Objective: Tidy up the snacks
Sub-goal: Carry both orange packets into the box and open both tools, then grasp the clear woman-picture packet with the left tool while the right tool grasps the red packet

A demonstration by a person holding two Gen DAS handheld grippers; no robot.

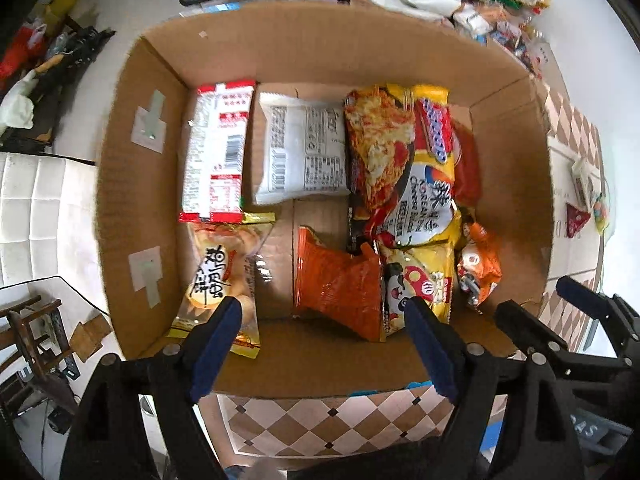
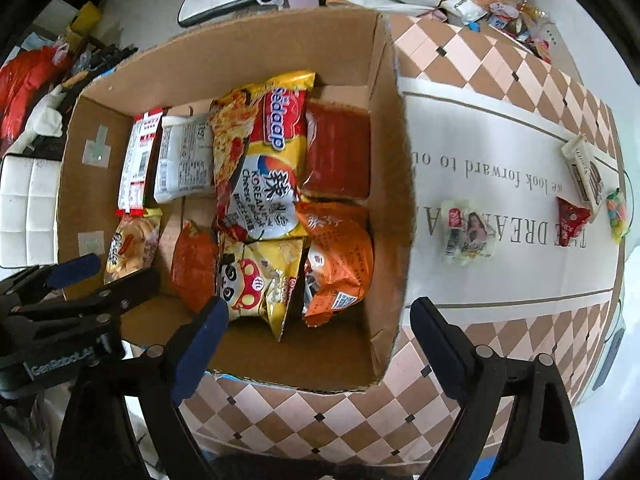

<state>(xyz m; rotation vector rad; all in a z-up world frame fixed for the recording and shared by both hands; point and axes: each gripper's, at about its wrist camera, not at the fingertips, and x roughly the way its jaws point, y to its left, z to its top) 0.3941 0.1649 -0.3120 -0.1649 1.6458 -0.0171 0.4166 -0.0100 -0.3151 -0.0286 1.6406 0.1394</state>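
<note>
Both grippers hang over the cardboard box [image 1: 132, 184], jaws spread wide with nothing in them. The left gripper [image 1: 324, 344] is above the box's near edge, with the orange pack [image 1: 336, 284] just past its tips. The right gripper [image 2: 320, 340] straddles the box's right wall. Ten snack packs sit inside, including the big yellow noodle pack [image 2: 264, 160] lying across the middle. Out on the tablecloth [image 2: 480, 128] to the right lie four loose snacks, the nearest a pale packet [image 2: 468, 236].

A cardboard box [image 2: 396, 152] sits on the tabletop [image 2: 500, 152], snack packets [image 2: 260, 152] lying side by side inside it. To its right, four loose snacks [image 2: 470, 232] lie apart; a snack pile [image 2: 504, 0] sits behind.
</note>
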